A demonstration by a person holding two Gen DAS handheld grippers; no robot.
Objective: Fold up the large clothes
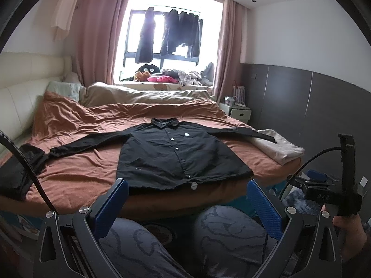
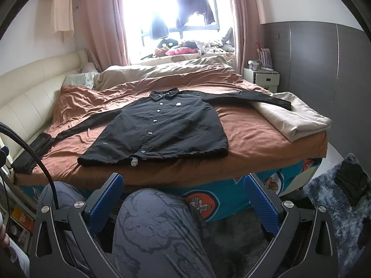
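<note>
Left claw [image 1: 187, 199] and right claw [image 2: 183, 193] hang low above the knees, fingers spread wide.

a bedroom. a wide bed [image 2: 255, 136] with a rust-brown cover and cream padded headboard [image 1: 25, 85] fills the middle. pink curtains [image 1: 99, 34] frame a bright, blown-out window [image 1: 162, 23] (dark clothes hang there). a white nightstand [image 2: 262, 78] stands by the grey-panelled wall [image 2: 313, 58]; a shaggy blue-grey rug [image 2: 324, 208] covers the floor.

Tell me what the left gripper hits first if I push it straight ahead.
Probably the black shirt's hem at the bed edge; the left gripper is open and empty. Depth unclear.
</note>
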